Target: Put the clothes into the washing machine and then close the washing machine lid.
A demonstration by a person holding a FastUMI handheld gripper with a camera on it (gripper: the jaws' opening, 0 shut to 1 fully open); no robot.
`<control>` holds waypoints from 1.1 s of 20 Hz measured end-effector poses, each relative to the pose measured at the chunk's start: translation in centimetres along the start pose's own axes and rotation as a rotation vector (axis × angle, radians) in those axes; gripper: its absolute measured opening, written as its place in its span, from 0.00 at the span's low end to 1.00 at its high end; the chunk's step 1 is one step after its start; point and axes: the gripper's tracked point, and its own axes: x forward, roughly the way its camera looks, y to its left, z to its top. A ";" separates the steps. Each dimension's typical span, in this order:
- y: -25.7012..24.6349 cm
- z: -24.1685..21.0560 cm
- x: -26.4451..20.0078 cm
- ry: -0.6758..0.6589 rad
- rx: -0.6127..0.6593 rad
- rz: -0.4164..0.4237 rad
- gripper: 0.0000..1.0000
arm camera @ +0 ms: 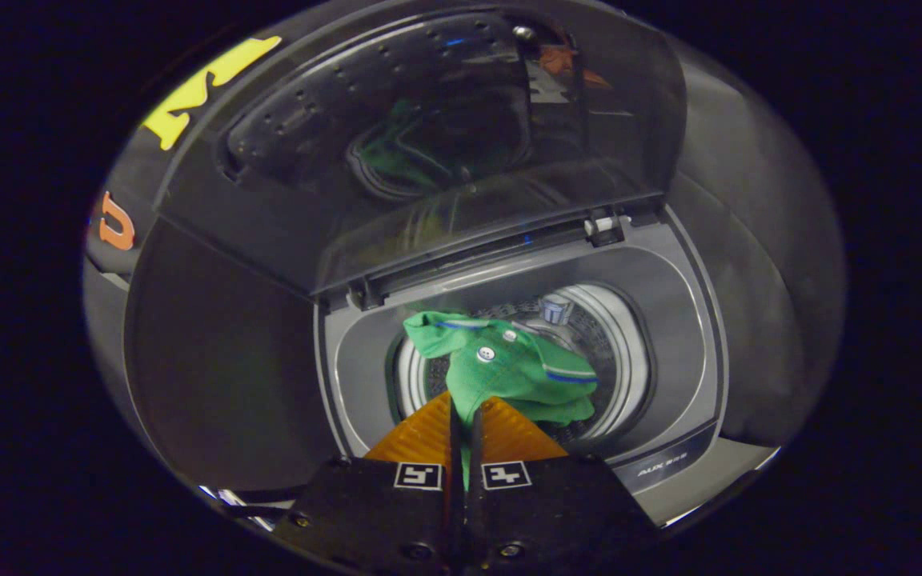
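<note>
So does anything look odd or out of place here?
Nothing stands out. The gripper is shut on a green shirt hanging over the washing machine's drum opening, and the lid stands open. No spill or damage shows.

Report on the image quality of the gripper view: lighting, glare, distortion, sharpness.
Gripper view: dim booth lighting, with the green shirt brightest against the dark washing machine; the raised lid carries soft reflections, a green tint among them; fisheye bending curves the machine's sides; the drum and the shirt's button read sharp; the claw, shut on the shirt, is in focus.
</note>
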 end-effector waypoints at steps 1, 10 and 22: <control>-0.2 0.0 0.6 0.006 -0.005 -0.023 0.05; 0.7 1.5 -3.2 -0.157 -0.125 -0.034 0.36; 8.8 11.4 -17.7 -0.499 -0.243 0.052 0.47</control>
